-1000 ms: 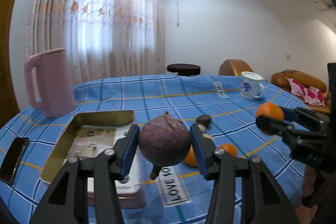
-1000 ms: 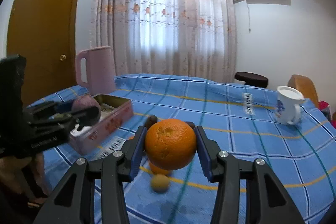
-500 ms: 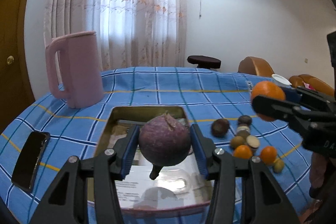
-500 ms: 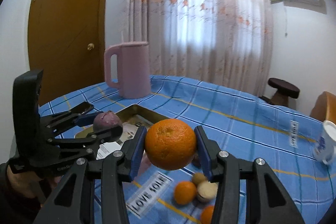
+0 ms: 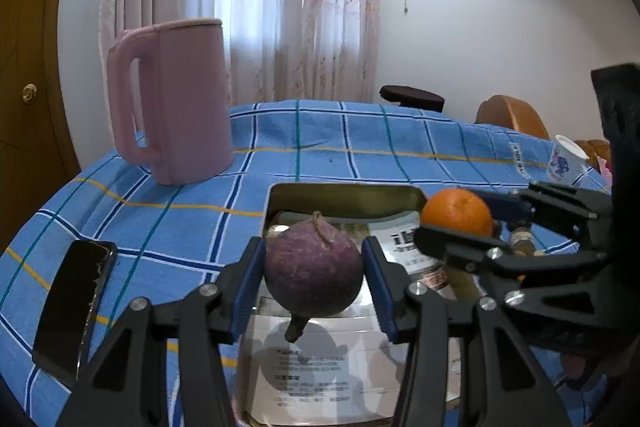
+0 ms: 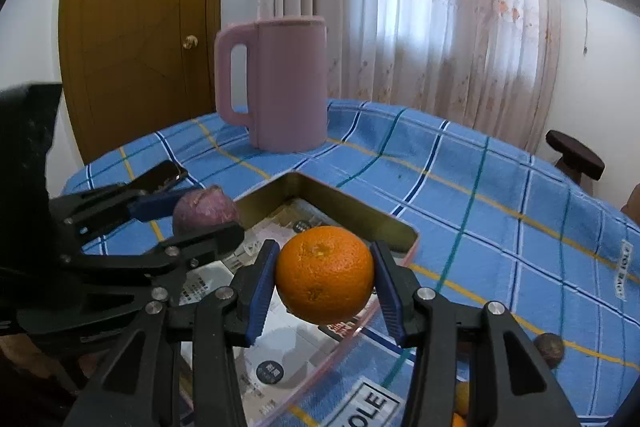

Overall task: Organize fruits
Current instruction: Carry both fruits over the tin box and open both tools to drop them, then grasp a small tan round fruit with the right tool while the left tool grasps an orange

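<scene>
Our left gripper clamps a purple mangosteen, stem down, above the paper-lined tin; our right gripper pinches an orange over it.

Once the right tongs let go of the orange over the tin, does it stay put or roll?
Probably rolls a little: the orange is round, and the tin floor is flat, paper-lined. The tin's raised walls should stop it. The skin looks firm and dimpled, held between the right tongs, so slipping or bruising seems unlikely.
</scene>
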A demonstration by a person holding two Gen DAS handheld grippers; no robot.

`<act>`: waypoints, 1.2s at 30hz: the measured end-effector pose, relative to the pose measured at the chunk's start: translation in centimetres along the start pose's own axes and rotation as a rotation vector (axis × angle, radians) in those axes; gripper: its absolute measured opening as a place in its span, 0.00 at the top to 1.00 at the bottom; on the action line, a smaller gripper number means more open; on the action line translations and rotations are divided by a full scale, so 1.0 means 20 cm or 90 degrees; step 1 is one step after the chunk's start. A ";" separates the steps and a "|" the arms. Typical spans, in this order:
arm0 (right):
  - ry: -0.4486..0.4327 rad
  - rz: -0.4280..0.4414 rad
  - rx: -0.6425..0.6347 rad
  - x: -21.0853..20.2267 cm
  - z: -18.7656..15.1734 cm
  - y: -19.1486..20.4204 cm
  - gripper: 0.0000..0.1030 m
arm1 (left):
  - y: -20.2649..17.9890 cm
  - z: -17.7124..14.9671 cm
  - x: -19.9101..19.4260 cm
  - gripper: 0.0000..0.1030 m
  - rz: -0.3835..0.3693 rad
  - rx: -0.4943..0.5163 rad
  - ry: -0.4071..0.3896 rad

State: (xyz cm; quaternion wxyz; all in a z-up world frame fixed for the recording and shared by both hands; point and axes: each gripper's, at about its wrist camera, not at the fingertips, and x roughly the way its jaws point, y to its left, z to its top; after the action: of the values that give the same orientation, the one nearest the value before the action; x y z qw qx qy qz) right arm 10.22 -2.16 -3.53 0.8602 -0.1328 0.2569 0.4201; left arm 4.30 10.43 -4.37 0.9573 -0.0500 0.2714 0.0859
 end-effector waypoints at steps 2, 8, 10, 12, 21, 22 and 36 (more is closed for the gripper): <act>0.011 0.003 0.007 0.04 -0.01 0.00 0.53 | 0.02 -0.01 0.01 0.50 0.001 -0.004 0.005; 0.029 0.044 0.036 0.11 -0.03 -0.01 0.53 | 0.05 -0.01 0.02 0.50 0.013 -0.005 0.012; 0.034 0.057 0.044 0.12 -0.03 -0.01 0.52 | 0.05 -0.02 0.02 0.50 0.018 -0.003 0.014; 0.041 0.060 0.043 0.13 -0.04 0.00 0.51 | 0.04 -0.02 0.02 0.49 0.024 0.003 0.014; -0.002 0.026 0.028 -0.06 -0.04 -0.02 0.38 | 0.02 0.01 -0.09 0.11 0.033 -0.011 -0.032; -0.004 0.003 0.019 -0.12 -0.06 -0.03 0.38 | 0.00 0.01 -0.12 0.10 0.029 -0.007 -0.040; 0.065 -0.204 0.094 -0.66 -0.59 -0.36 0.38 | -0.44 -0.06 -0.17 0.05 -0.090 0.075 -0.027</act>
State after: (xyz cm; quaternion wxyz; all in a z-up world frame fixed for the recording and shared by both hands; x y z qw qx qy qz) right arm 5.31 -20.44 -5.97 0.9095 -0.1292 0.3057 0.2503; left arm 2.52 1.17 -3.17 0.9679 -0.0110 0.2512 0.0030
